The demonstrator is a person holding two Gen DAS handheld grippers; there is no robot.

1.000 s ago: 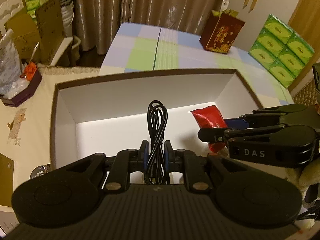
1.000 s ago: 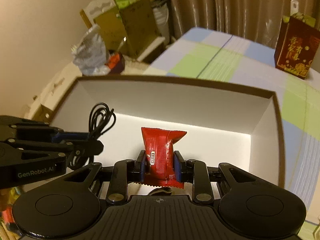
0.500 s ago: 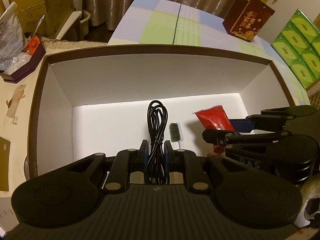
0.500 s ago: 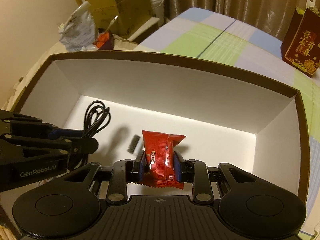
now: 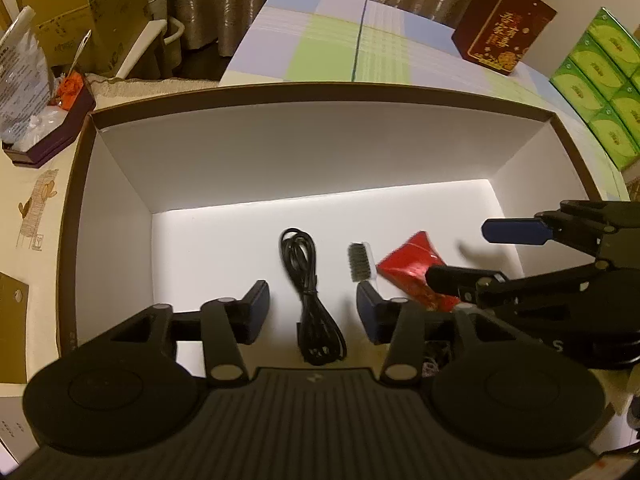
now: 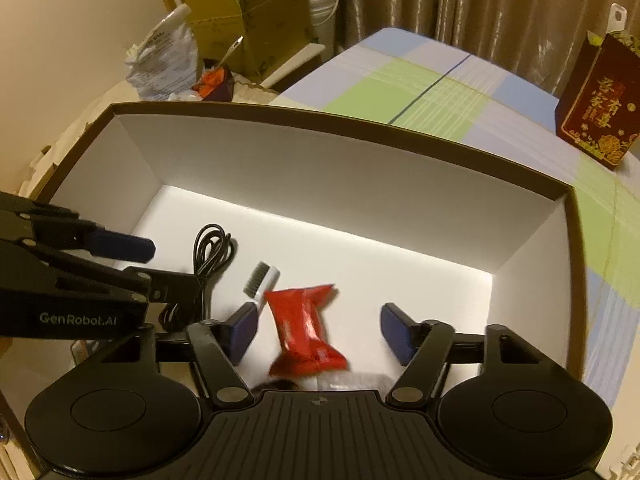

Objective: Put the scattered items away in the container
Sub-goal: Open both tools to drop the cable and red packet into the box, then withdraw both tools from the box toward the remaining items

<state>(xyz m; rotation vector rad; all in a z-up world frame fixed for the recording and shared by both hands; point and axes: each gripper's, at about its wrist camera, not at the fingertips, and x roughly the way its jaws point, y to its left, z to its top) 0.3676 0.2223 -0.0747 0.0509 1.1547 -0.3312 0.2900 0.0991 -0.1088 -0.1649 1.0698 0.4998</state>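
A white box with a brown rim (image 5: 320, 94) (image 6: 360, 128) fills both views. A coiled black cable (image 5: 308, 280) (image 6: 212, 248) lies on its floor between the fingers of my left gripper (image 5: 312, 312), which is open and empty. A red snack packet (image 6: 306, 328) (image 5: 416, 276) lies below my right gripper (image 6: 318, 330), which is open and empty. A toothbrush with a dark bristle head (image 5: 362, 262) (image 6: 260, 280) lies between cable and packet. Each gripper shows in the other's view, the right (image 5: 472, 254) and the left (image 6: 168, 268).
A dark red gift bag (image 5: 504, 36) (image 6: 600, 108) stands on the checked cloth behind the box. Green tissue packs (image 5: 608, 92) are stacked at the far right. Cardboard boxes (image 5: 80, 20) and a small tray with a plastic bag (image 5: 44, 120) stand at the left.
Both grippers opened over the box. The cable dropped from the left one and the red packet from the right one onto the box floor. Both grippers moved further over the box.
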